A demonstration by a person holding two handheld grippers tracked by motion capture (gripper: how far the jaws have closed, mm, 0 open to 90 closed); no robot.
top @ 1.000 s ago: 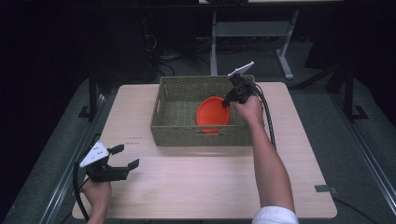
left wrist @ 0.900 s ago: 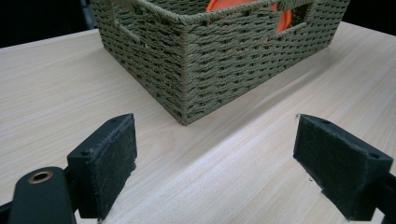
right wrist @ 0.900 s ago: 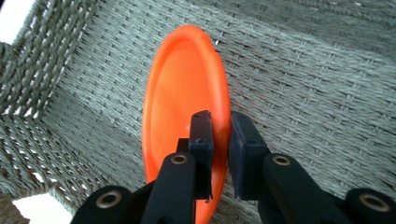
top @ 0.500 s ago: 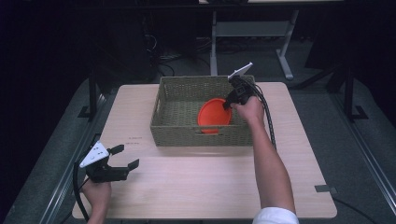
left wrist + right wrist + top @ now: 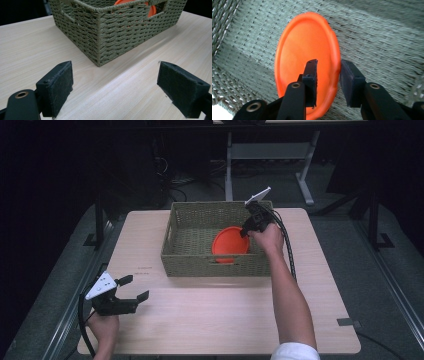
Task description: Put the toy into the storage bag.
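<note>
Now right hand-held gripper [image 5: 327, 75] straddles orange plate [image 5: 304, 55] rim.

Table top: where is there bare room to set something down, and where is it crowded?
Bare wood runs along the near edge of the table, between the left gripper and the person's right forearm, and left of the basket. Right of the forearm is bare too. Inside the basket it is crowded: the orange plate and the right gripper fill its right half.
</note>
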